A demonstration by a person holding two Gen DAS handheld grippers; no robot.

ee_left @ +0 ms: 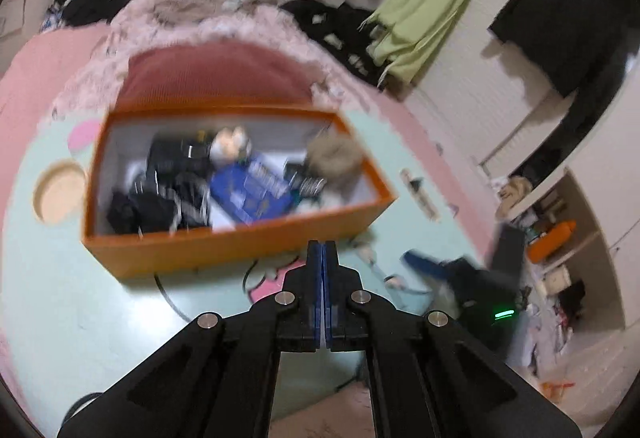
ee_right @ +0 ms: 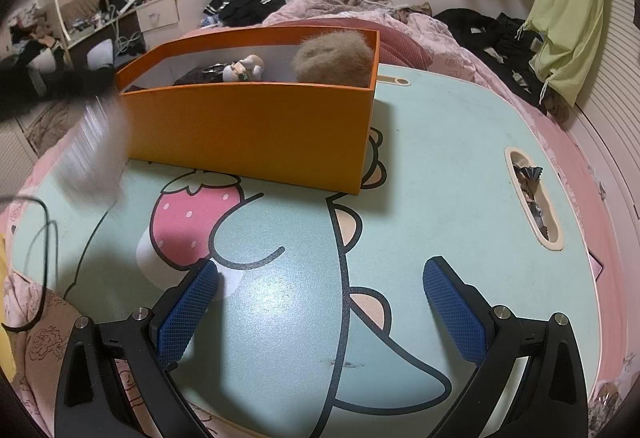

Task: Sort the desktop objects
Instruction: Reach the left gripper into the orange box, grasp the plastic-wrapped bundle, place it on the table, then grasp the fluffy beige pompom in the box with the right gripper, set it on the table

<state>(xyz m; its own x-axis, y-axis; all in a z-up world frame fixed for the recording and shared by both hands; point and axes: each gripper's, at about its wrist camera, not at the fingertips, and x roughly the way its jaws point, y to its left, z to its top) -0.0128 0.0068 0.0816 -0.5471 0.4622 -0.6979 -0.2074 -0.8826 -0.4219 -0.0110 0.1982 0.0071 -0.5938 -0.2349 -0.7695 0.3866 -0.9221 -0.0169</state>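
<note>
An orange box [ee_left: 224, 244] stands on a mint cartoon-print table [ee_left: 80, 310]. It holds a blue booklet [ee_left: 250, 189], black items [ee_left: 160, 197], a small figurine [ee_left: 230, 143] and a brown furry ball [ee_left: 336, 157]. My left gripper [ee_left: 323, 248] is shut and empty, raised just in front of the box; this view is motion-blurred. In the right wrist view the box [ee_right: 256, 125] sits ahead, with the furry ball [ee_right: 332, 57] and figurine [ee_right: 244, 69] showing. My right gripper [ee_right: 320, 278] is open and empty, low over the table [ee_right: 420, 177]. The left gripper appears as a blur [ee_right: 92, 153] at left.
A slot [ee_right: 532, 197] in the table's right side holds small scraps. A black cable [ee_right: 44, 238] lies at the table's left edge. Pink bedding [ee_right: 400, 21], dark clothes [ee_right: 492, 29] and a green garment [ee_right: 568, 9] lie behind. A round recess [ee_left: 60, 193] sits left of the box.
</note>
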